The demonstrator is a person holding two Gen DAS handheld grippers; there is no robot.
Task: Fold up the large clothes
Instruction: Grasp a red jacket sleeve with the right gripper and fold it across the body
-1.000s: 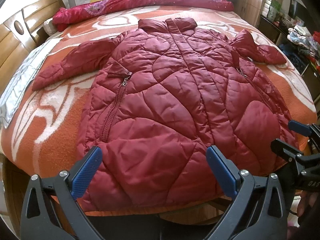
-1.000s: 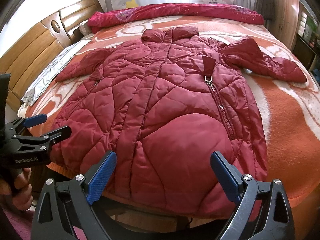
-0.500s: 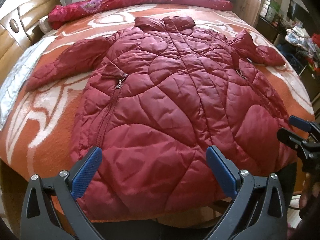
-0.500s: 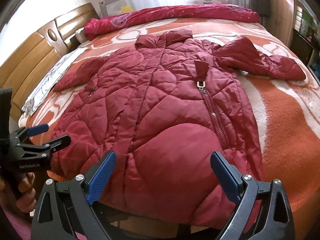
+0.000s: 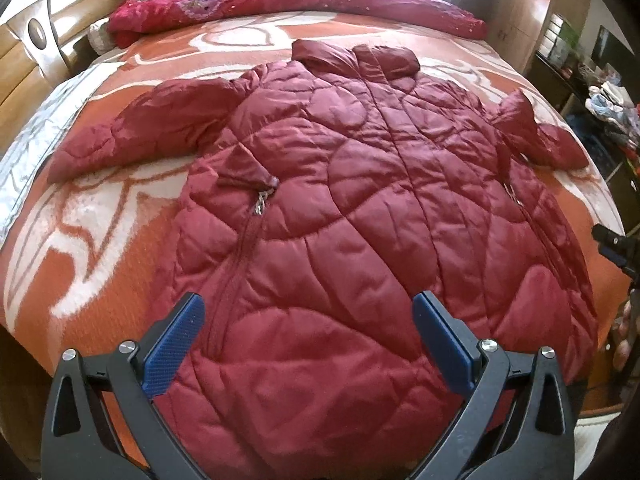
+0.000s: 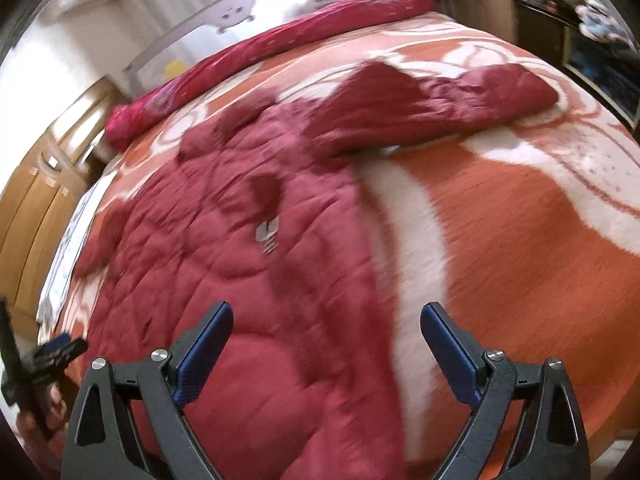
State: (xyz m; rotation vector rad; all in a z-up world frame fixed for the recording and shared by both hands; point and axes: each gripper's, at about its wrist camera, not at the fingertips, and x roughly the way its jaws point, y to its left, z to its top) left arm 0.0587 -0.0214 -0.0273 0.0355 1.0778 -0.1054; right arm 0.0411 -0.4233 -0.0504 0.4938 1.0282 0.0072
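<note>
Left gripper [image 5: 307, 336], blue ribbed pads spread wide, empty, above the hem of the coat [image 5: 360, 208]. Right gripper [image 6: 326, 342], likewise spread and empty, over the coat's right edge; this view is blurred. The coat, glossy dark-red quilted padding, lies flat, sleeves outstretched, on a fuzzy orange-and-white blanket [image 5: 100, 248]. Beyond: a crumpled red quilt [image 5: 300, 4] and a wooden headboard [image 5: 24, 56].

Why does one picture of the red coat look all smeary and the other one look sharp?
In the right wrist view the red coat and blanket are streaked with motion blur, and the picture sits tilted; in the left wrist view the coat's quilting is crisp, with shiny glare patches, and the fisheye lens bulges the bed round.
</note>
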